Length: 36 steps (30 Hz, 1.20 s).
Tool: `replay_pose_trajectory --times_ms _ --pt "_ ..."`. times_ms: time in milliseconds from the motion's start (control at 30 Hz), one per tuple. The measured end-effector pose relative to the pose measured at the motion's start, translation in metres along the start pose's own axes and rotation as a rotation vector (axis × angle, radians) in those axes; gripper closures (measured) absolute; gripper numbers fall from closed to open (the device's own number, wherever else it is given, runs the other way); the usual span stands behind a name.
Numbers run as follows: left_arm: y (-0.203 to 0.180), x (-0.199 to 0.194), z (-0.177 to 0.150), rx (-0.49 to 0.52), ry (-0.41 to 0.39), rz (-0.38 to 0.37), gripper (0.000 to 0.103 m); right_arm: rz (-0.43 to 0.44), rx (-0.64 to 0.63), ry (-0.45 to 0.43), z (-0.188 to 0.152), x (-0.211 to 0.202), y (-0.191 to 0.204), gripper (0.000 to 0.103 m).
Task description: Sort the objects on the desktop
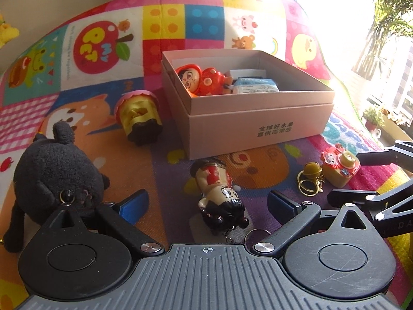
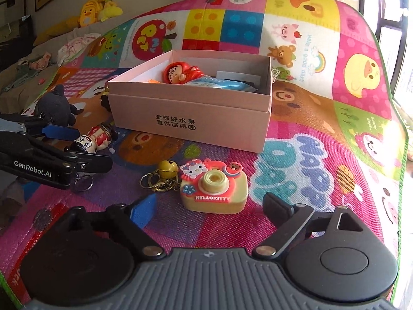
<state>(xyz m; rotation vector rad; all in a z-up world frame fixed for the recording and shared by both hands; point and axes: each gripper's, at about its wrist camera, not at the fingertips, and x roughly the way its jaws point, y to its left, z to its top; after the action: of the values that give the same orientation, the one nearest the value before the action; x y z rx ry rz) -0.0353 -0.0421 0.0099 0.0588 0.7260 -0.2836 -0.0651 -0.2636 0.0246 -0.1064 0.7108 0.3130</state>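
step: picking next toys for the box (image 1: 260, 121) | left hand-held gripper (image 1: 209, 204) wide, empty, straddling the doll keychain (image 1: 219, 196) lying on the play mat (image 2: 322, 134) | right hand-held gripper (image 2: 206, 204) wide, empty, before the Hello Kitty camera toy (image 2: 214, 191) | next: lower, close, carry to box

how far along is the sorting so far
Done: a red doll and a blue packet lie in the box. In hand: nothing; the left gripper brackets the figurine, open. Left: black plush, toy camera, bell keychain, yellow toy.
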Motion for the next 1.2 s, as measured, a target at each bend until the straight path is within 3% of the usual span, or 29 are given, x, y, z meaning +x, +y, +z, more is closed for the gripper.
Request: replay_pose_trajectory --times_ms 33,100,200,267,433,567,700,833,1033,1200 --pt "-0.001 -0.001 0.0 -0.001 -0.005 -0.003 0.004 -0.006 0.004 -0.006 0.0 -0.001 0.0 0.019" --pt "-0.003 -0.004 0.0 0.003 -0.013 -0.009 0.023 -0.013 0.011 -0.011 0.001 -0.001 -0.001 0.025" --pt "-0.008 -0.005 0.001 0.015 -0.021 -0.012 0.029 -0.022 0.013 -0.01 0.002 0.001 -0.001 0.033" --pt "-0.011 -0.004 0.002 0.027 -0.024 -0.002 0.037 -0.019 0.003 -0.01 0.004 0.001 0.0 0.047" --pt "-0.016 -0.007 -0.001 0.081 -0.03 0.034 0.066 -0.015 -0.019 0.009 0.008 -0.003 0.005 0.047" --pt "-0.018 -0.022 -0.007 0.101 -0.041 0.036 0.066 0.007 -0.025 0.017 0.011 -0.018 0.004 0.047" --pt "-0.024 -0.048 -0.009 0.132 -0.063 -0.019 0.066 0.028 -0.049 -0.025 0.021 -0.047 0.005 0.047" --pt "-0.029 -0.077 0.006 0.148 -0.151 -0.057 0.066 0.007 -0.077 -0.136 0.041 -0.084 0.004 0.047" --pt "-0.029 -0.094 0.054 0.166 -0.323 -0.036 0.066 -0.011 -0.015 -0.343 0.081 -0.137 -0.015 0.047" --pt "-0.024 -0.061 0.087 0.133 -0.318 -0.047 0.066 -0.051 0.014 -0.434 0.099 -0.152 -0.026 0.047"
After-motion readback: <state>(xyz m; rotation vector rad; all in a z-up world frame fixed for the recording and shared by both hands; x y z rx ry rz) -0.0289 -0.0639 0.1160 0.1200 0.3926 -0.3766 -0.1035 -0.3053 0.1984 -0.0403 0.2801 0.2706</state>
